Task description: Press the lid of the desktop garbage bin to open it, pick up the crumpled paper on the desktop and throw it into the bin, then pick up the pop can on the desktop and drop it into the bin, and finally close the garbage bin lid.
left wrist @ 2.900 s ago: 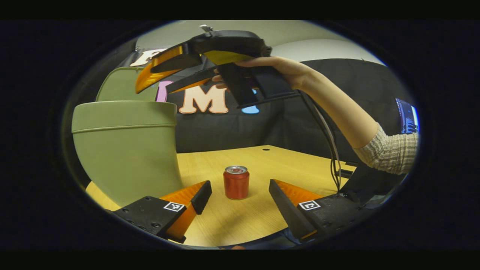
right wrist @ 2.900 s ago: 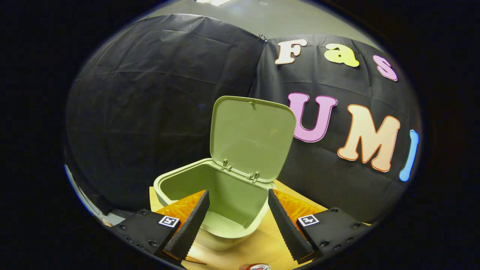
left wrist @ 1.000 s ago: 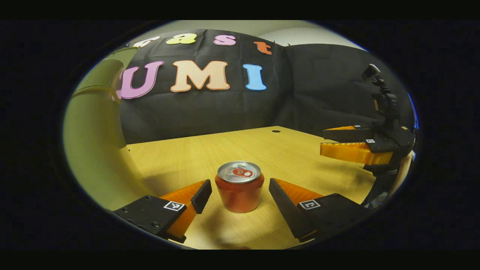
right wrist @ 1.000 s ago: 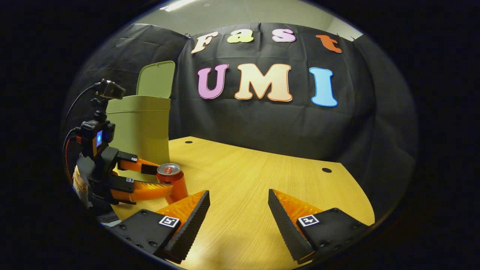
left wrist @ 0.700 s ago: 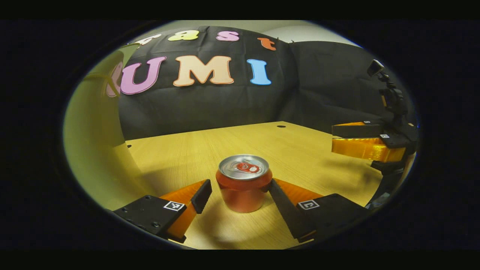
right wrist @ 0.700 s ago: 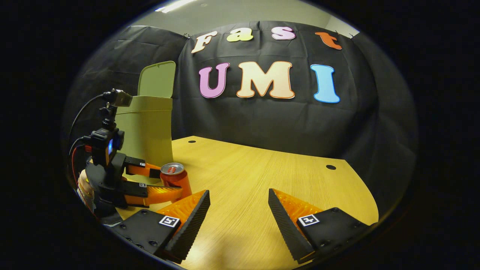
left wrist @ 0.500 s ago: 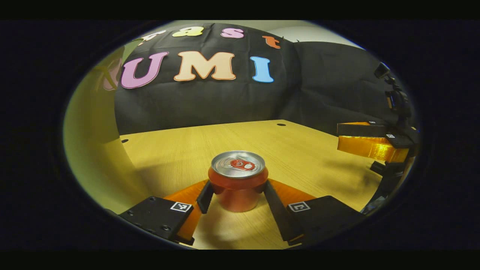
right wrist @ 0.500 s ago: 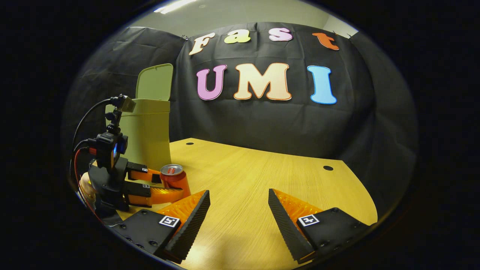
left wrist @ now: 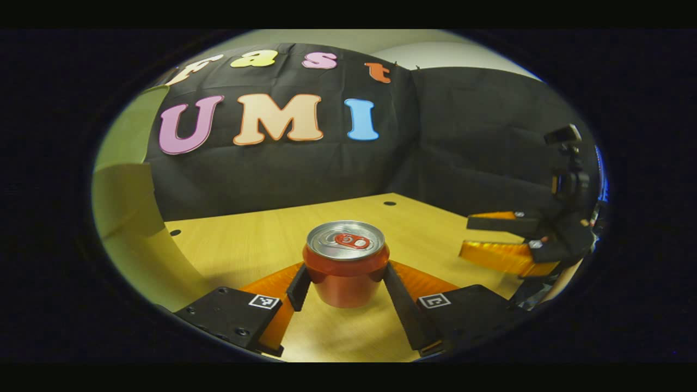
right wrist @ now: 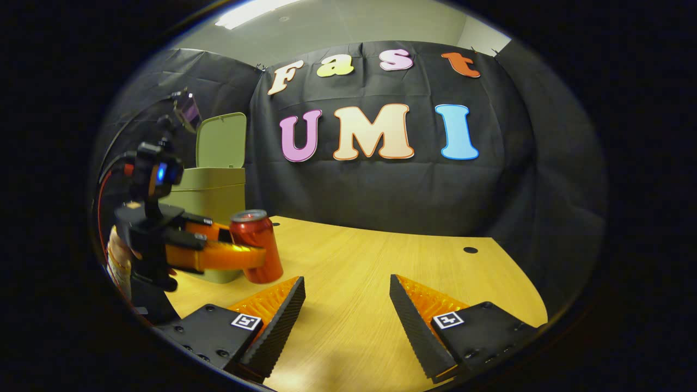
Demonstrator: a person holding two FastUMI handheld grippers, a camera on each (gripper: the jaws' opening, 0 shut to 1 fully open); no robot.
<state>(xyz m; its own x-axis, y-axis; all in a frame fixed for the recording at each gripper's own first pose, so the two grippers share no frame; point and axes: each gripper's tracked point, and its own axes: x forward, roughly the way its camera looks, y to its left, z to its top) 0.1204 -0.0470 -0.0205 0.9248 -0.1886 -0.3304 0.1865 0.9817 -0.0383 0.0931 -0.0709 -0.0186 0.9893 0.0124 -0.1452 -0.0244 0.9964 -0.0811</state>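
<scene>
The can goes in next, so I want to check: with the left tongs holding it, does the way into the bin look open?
Probably yes: the left tongs grip the can, and the bin just behind has its lid up.

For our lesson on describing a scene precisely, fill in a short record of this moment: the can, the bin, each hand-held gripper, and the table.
pop can: red, upright, clamped in the left hand-held gripper; can
bin: green garbage bin behind the can
lid: bin lid standing open
right hand-held gripper: open, holding nothing, over the table
table: wooden desktop
</scene>
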